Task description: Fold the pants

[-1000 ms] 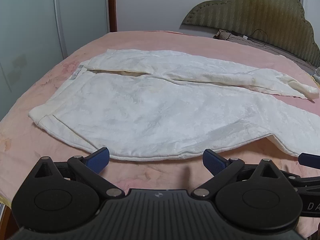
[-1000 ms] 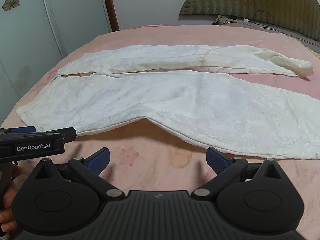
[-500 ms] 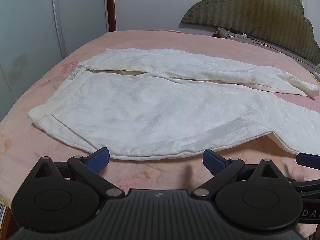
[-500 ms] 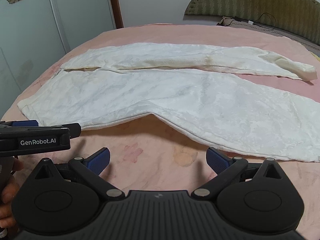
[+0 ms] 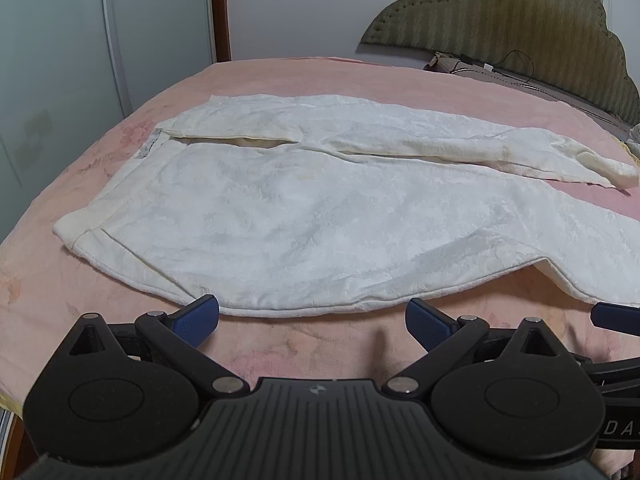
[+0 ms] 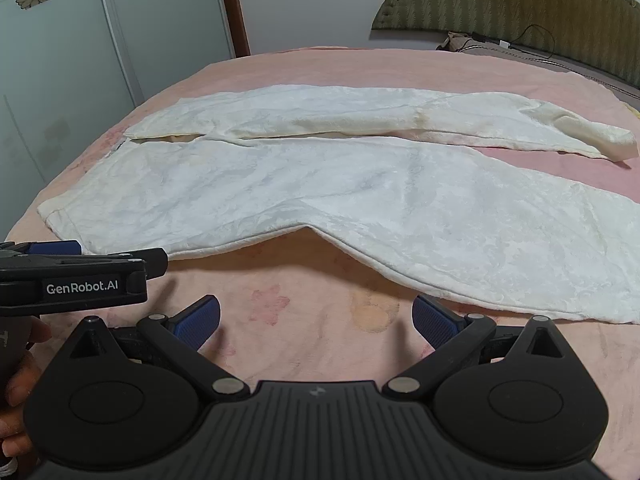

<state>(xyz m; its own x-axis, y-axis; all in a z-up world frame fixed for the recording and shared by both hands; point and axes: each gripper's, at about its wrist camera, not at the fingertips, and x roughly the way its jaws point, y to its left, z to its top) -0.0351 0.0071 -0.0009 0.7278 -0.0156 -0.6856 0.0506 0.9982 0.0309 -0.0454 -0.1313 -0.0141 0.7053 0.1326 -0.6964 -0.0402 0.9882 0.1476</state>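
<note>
A bed (image 5: 280, 80) w/ a pink, faintly flower-printed cover fills both views; a scalloped olive padded headboard (image 5: 520, 20) stands at the far right, pale sliding wardrobe doors (image 6: 80, 60) w/ flower decals at left, and a dark wood strip (image 5: 219, 8) beside a white wall. One black cable (image 6: 536, 40) trails along the bed's head end. One pair of white pants (image 5: 320, 208) lies spread flat across the bed, waistband at left, 2 legs running right: the far leg narrow and straight, the near leg broad w/ a shallow bend in its front hem. Two tools in frame: left tool (image 5: 312, 322) w/ both blue pads wide apart, gripping nothing, just short of the near hem; right tool (image 6: 316, 318) likewise spread wide and empty, over bare cover near the near leg's edge. A hand (image 6: 16, 400) shows at the right view's left edge.
</note>
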